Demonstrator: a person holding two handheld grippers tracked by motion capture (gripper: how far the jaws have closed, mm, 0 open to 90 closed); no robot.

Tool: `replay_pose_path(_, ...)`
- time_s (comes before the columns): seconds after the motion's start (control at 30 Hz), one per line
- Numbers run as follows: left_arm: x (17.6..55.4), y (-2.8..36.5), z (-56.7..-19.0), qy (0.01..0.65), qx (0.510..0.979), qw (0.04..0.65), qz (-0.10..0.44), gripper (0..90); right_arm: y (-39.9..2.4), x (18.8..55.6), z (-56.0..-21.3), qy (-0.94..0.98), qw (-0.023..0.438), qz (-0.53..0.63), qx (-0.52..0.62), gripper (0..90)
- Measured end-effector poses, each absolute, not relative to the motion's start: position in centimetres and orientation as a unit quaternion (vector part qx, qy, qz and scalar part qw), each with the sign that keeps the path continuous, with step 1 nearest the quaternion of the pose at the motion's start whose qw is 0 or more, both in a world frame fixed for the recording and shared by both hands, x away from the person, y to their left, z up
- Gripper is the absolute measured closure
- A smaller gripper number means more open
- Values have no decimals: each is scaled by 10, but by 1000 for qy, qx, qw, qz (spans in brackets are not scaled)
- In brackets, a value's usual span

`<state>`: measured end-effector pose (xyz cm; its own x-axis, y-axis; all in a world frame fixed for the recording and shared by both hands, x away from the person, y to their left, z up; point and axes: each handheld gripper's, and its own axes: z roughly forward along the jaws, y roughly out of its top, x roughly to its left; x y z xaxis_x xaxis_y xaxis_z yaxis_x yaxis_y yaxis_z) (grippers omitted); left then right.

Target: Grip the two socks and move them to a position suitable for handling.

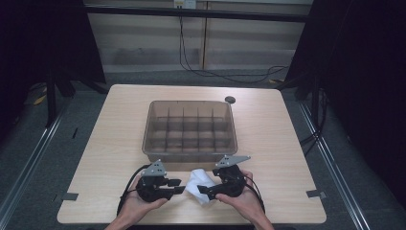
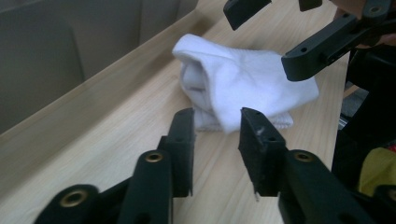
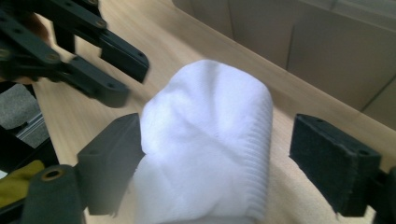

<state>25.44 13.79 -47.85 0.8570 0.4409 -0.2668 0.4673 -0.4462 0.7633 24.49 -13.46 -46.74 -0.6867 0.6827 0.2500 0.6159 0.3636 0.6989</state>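
White sock (image 1: 200, 184) bunched on wooden table (image 1: 110, 139) near front edge, between both grippers. Left gripper (image 1: 178, 186) jaws part open, empty, just short of sock. Right gripper (image 1: 202, 191) jaws wide, sock between, one pad touching, no squeeze. Divided plastic box (image 1: 190, 128) just behind sock. Dark room, cables on floor.

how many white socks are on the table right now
1. The folded white sock bundle lies on the table's near edge, between the left gripper and right gripper, in front of the divided bin. It may hold more than one.
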Motion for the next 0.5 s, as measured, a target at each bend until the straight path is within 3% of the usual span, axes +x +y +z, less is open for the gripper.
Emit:
replay_pose_path(0.2,252,158,-479,295,846,443,28,460,-129,253,-471,833,18,383,398,143)
replay_pose_path(0.5,256,165,-483,313,840,443,30,439,-114,259,-481,852,3,344,394,138)
